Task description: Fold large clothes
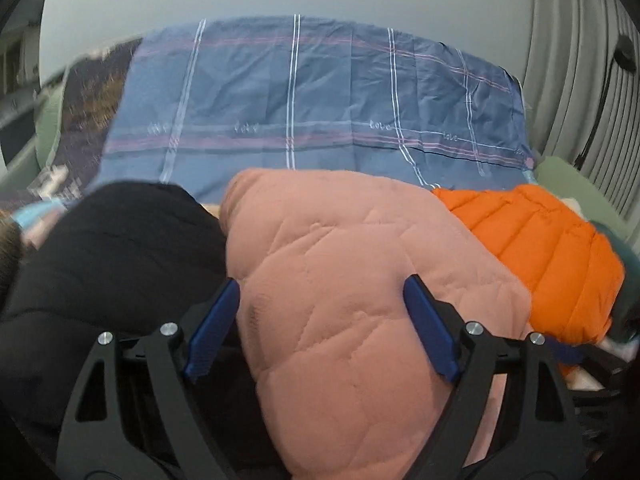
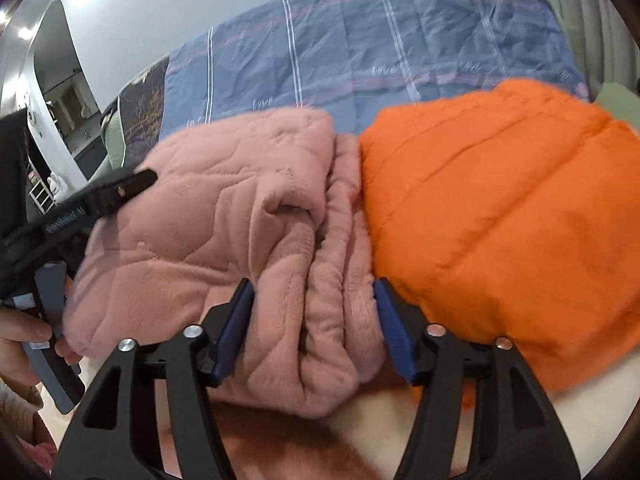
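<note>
Pink quilted coat [image 1: 340, 280] lies folded on the bed [image 1: 312, 92], bulky, soft and light by my guess; the left claw [image 1: 320, 328] straddles it wide. Right view: right claw [image 2: 314, 328] spread around its stacked edge, the best grip.

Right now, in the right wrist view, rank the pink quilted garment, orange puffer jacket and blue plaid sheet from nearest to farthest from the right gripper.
1. Pink quilted garment: between the open fingers of the right gripper.
2. Orange puffer jacket: just outside the right finger.
3. Blue plaid sheet: spread behind both.
</note>
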